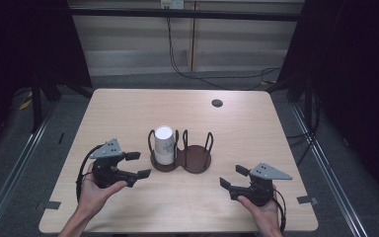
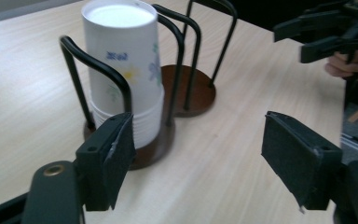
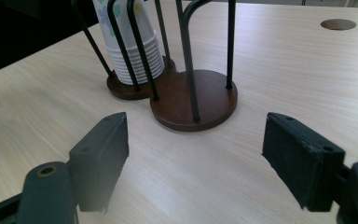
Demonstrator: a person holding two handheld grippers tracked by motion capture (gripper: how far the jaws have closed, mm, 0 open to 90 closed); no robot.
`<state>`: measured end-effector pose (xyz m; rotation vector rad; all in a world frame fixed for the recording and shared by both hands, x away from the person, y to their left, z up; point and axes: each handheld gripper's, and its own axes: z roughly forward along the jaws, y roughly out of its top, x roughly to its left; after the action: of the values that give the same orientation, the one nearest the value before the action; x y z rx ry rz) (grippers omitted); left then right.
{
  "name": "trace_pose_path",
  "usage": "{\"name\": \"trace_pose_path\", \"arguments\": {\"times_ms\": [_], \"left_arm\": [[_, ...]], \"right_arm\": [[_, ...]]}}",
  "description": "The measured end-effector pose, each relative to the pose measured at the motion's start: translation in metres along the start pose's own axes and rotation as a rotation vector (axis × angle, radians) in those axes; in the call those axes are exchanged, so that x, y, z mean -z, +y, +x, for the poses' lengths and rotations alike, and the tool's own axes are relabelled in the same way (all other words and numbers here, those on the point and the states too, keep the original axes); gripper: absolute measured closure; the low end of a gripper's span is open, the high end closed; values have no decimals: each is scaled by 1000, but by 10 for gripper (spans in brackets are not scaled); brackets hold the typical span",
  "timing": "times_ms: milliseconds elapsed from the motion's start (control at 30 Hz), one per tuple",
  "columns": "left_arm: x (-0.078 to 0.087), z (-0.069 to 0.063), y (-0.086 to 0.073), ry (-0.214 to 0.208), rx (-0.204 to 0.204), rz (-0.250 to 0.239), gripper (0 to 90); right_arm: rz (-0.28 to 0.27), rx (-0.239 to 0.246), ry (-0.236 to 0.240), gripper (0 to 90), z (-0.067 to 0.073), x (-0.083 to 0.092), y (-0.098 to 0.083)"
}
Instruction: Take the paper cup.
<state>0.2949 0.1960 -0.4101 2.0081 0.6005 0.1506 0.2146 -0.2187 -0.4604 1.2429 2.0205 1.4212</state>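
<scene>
Dark brown wood is what the holder point(image 1: 193, 159) is made of: two round bases joined side by side, each ringed by black wire hoops, sitting near the middle of the pale wood-grain table point(image 1: 128, 106). One stack of white paper cups point(image 1: 164, 144) stands upside down in the left base; in the right gripper view you can count a fair number of rims nested at the bottom point(image 3: 137, 58), though the exact count is too fine to call. The right base point(image 3: 200, 100) has nothing in it. The cups carry a little flower print, a yellow blossom and some blue and green bits point(image 2: 129, 74), and there's a small blue mark higher up that might be lettering, but it's too blurry to read, so no brand from me. Your left gripper point(image 1: 139, 164) is just to the left of the holder, jaws apart with nothing between them, and the stack sits right behind its left pad point(image 2: 116, 158) in the left gripper view. Your right gripper point(image 1: 233, 177) is off to the lower right of the holder, clear of it, jaws also spread and gripping nothing. There's one dark round hole point(image 1: 217, 102) in the table toward the far right side.
</scene>
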Motion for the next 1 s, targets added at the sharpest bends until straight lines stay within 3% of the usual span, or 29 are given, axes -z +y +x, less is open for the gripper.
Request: {"name": "trace_pose_path", "arguments": {"times_ms": [100, 200, 333, 600, 733, 1000], "left_arm": [[-4, 4, 9, 1, -2, 9, 230], [-6, 7, 20, 21, -29, 21, 223], [-9, 12, 29, 46, -34, 50, 200], [-11, 18, 47, 44, -45, 59, 213], [-14, 21, 50, 44, -52, 81, 233], [-20, 32, 56, 55, -44, 109, 238]], "right_arm": [[10, -6, 10, 218, 0, 0, 0], [22, -5, 20, 220, 0, -1, -1], [17, -5, 35, 225, 0, 0, 0], [41, -17, 62, 225, -1, -3, -2], [53, -20, 88, 248, -1, -4, -2], [67, -19, 90, 240, -1, -4, -3]]}}
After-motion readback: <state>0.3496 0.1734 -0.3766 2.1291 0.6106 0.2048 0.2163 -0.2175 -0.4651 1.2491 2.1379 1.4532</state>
